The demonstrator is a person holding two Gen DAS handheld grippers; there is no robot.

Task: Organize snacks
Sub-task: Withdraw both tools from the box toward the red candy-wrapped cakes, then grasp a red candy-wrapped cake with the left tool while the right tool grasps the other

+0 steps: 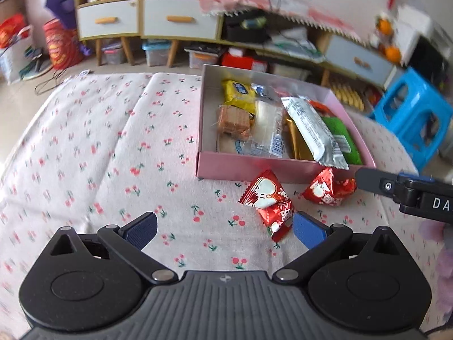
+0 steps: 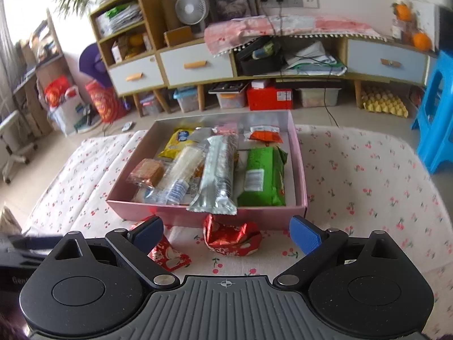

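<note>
A pink box (image 1: 243, 167) (image 2: 300, 170) on the cherry-print cloth holds several snacks: a yellow pack (image 1: 237, 96), a silver pack (image 2: 219, 175), a green pack (image 2: 262, 178) and a wafer pack (image 2: 145, 172). Two red snack packets lie on the cloth in front of the box: one (image 1: 269, 201) (image 2: 168, 256) just beyond my left gripper's right finger, the other (image 1: 328, 188) (image 2: 232, 236) between my right gripper's fingers. My left gripper (image 1: 225, 231) is open and empty. My right gripper (image 2: 226, 233) is open and empty; it shows in the left wrist view (image 1: 405, 189).
A blue plastic stool (image 1: 410, 116) (image 2: 437, 116) stands at the right of the cloth. Beyond the cloth are a wooden cabinet with white drawers (image 2: 195, 66), storage bins (image 2: 187, 100), a red box (image 2: 269, 96) and an egg tray (image 2: 385, 103) on the floor.
</note>
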